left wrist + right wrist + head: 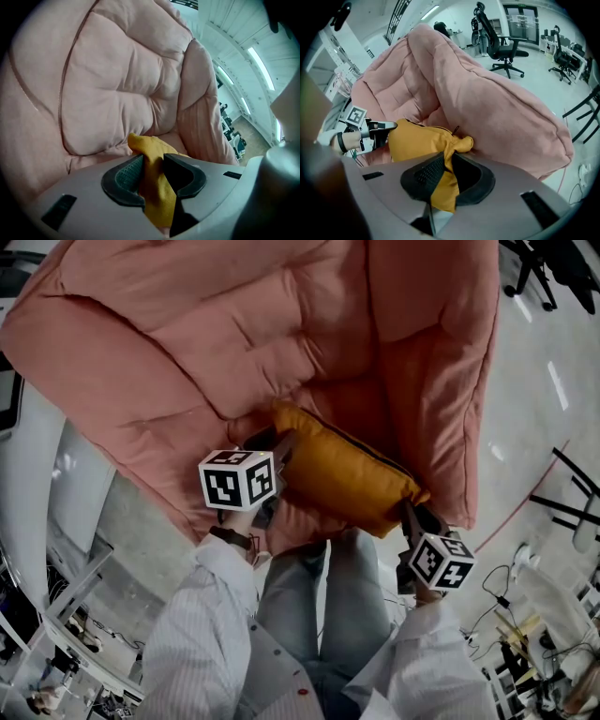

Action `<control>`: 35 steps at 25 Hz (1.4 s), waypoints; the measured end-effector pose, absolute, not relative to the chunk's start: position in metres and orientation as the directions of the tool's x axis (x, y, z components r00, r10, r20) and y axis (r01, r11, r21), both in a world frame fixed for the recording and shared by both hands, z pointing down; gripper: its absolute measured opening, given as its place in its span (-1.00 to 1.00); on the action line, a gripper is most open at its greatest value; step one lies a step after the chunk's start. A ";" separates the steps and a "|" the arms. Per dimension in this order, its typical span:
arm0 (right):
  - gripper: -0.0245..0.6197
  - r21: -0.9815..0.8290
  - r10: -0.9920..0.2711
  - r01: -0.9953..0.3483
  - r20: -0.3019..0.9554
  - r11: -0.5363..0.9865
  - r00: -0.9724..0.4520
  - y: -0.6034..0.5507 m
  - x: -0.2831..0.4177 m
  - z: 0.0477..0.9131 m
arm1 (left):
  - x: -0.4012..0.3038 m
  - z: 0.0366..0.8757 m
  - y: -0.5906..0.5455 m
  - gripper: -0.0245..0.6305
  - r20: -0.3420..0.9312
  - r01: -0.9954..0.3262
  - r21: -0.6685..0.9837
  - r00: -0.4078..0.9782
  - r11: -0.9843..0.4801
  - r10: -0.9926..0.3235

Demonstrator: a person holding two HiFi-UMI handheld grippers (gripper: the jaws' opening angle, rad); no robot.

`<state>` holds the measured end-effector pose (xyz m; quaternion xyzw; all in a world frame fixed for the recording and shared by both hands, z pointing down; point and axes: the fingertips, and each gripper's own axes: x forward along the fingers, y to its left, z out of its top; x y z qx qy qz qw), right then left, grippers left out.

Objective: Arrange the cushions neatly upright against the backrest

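Where the person's striped sleeves end, at the near edge of the pink sofa point(141, 381), each hand carries a gripper. The left gripper point(279, 448) has its jaws drawn close, the ribbed pads pinching a fold of yellow cloth at one corner of the mustard cushion point(347, 470). The right gripper point(413, 514) is likewise clamped on the bunched corner at the cushion's other end, beside the zip pull. Neither bite holds anything else.

The cushion lies slanted, low over the sofa's seat, with its long side spanning from one gripper to the other. Beyond it rises the sofa's tufted backrest point(234, 324); whether the cushion's far edge touches it cannot be told.

From the way the cloth crumples under the pads, the cushion looks soft, light and loosely filled, neither fragile nor slippery. Held by thin corner folds, its body will likely sag between the hands, and a fold could pull free. A deeper bite into both corners, with the seam kept taut, should let it be set upright where the sofa's seat meets the backrest.
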<state>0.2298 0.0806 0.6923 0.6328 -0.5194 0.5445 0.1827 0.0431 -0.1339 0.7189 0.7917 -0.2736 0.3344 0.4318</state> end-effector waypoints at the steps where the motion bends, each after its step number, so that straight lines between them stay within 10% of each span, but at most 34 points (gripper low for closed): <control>1: -0.74 -0.328 -0.454 -0.860 0.881 -0.390 -0.130 0.080 0.229 0.692 | 0.043 0.719 -0.134 -0.50 0.768 -0.725 0.496 0.623 -0.478 -0.147; 35: -0.82 -0.251 -0.588 -0.968 0.786 -0.019 -0.192 -0.080 0.238 0.620 | -0.037 0.632 -0.154 -0.62 0.695 -0.844 0.512 0.516 -0.158 -0.502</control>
